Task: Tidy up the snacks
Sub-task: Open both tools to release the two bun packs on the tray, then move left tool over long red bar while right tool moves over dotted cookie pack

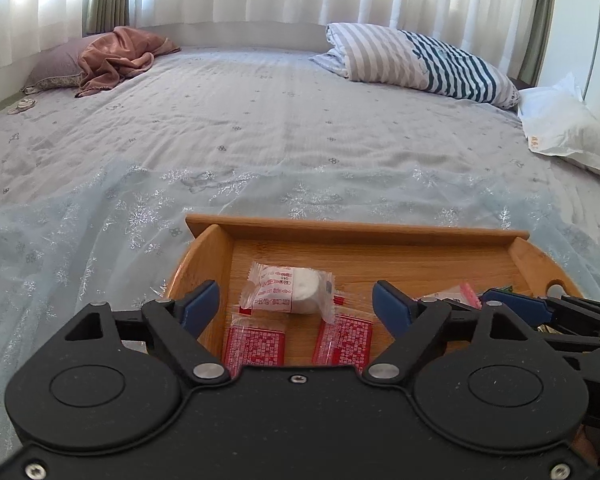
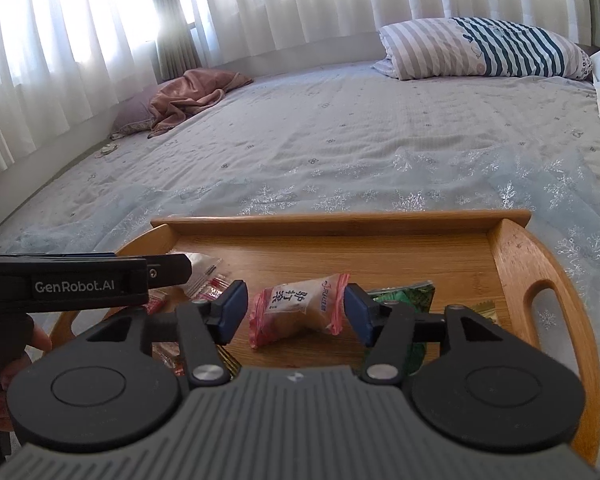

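Observation:
A wooden tray (image 1: 356, 231) rests on the bed and holds several wrapped snacks. My left gripper (image 1: 296, 306) is open above its left part, and a round white cake in a clear red-printed wrapper (image 1: 300, 294) lies between the blue pads without touching them. Two red square packets (image 1: 256, 344) lie just nearer. My right gripper (image 2: 295, 312) is open too. A tan pastry in a pink-edged wrapper (image 2: 300, 306) lies on the tray (image 2: 340, 219) between its pads, and neither pad presses it. A green packet (image 2: 404, 294) sits to the right of that, partly hidden by the finger.
The tray's handle cut-out (image 2: 544, 308) is at its right end. The bed spreads beyond, with a striped pillow (image 1: 420, 60), a crumpled pink blanket (image 1: 120, 56) and a white bag (image 1: 564, 128). A hand (image 2: 40, 336) holds the left tool. Curtains line the back.

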Tool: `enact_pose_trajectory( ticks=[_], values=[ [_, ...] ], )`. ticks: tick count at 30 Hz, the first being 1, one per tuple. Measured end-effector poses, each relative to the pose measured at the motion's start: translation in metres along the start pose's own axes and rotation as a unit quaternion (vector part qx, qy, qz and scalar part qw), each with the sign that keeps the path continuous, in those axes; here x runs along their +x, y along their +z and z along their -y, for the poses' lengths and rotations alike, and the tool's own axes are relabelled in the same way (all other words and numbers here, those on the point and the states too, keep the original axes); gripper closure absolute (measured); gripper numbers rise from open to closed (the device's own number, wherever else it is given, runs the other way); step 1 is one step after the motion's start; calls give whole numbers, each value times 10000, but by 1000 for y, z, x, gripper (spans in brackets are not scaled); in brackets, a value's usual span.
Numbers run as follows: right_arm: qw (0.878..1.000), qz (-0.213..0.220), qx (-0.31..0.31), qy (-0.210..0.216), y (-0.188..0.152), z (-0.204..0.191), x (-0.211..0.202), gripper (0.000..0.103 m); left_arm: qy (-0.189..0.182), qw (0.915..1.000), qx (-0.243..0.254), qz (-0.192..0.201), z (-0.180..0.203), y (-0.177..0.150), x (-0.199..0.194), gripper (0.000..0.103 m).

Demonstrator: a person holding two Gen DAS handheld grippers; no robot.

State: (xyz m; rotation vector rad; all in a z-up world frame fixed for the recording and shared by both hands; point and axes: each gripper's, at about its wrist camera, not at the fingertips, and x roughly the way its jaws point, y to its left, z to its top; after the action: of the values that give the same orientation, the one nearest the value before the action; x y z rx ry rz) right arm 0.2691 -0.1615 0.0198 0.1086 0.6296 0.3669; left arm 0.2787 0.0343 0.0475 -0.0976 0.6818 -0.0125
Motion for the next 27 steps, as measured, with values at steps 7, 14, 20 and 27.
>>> enact_pose_trajectory(
  ticks=[7,14,20,27],
  values=[
    [9989,237,-388,-89,-10,-6,-42,23,-118,9992,300,246,7,-13,-44,13],
    [9968,451,-612,-236,-31,-8,-83,17,-307,9974,521,391,20,-41,-86,10],
    [9939,617,-840,-351,-54,-13,-112,13,-496,9955,687,424,33,-71,-119,8],
    [9923,702,-916,-459,-80,-13,-138,11,-637,9941,812,349,38,-101,-144,7]
  ],
)
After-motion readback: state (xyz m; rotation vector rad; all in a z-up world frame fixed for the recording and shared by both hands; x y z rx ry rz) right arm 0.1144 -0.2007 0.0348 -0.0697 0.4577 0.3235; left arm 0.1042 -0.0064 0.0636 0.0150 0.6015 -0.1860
